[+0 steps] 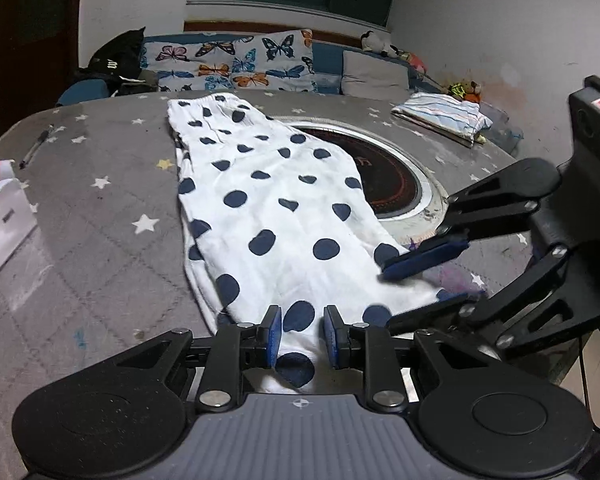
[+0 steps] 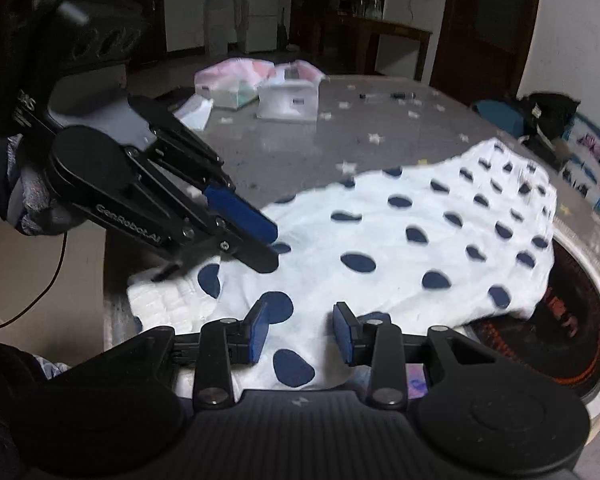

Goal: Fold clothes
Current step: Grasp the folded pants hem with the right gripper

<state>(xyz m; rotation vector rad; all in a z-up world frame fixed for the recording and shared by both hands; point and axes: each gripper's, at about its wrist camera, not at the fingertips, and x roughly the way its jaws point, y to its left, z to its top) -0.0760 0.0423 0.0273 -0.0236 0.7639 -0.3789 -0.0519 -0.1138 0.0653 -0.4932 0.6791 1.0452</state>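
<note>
Polka-dot cotton garment (image 1: 268, 200), white with navy spots, lies lengthwise on the grey star-printed bench (image 1: 100, 208), its far side draped over a round black cooktop (image 1: 396, 184) sunk into the surface. From the left wrist camera, the left hand-held gripper (image 1: 299, 336) hangs over the garment's near end with its blue pads apart; cloth shows in the gap, but the pads do not press on it. The right hand-held gripper (image 1: 428, 276) reaches in from the right over the near corner, jaws likewise apart. A folded striped cloth (image 1: 444, 116) at the far right edge suggests one item is already done; this one appears doubled lengthwise, with its crosswise folds left to make. A pen (image 1: 36, 148) and a white box (image 1: 4, 220) sit well clear on the left.

From the right wrist camera, the right hand-held gripper (image 2: 300, 332) straddles the near hem, pads parted and nothing clamped. The left hand-held gripper (image 2: 256, 240) comes in from the left, its tips over the cloth near the gathered white waistband (image 2: 168, 300); its state is hard to read here. Beyond lie white plastic boxes (image 2: 288, 100) and pink bags (image 2: 236, 72), well apart from the work. The cooktop rim under the cloth is the one likely snag.
</note>
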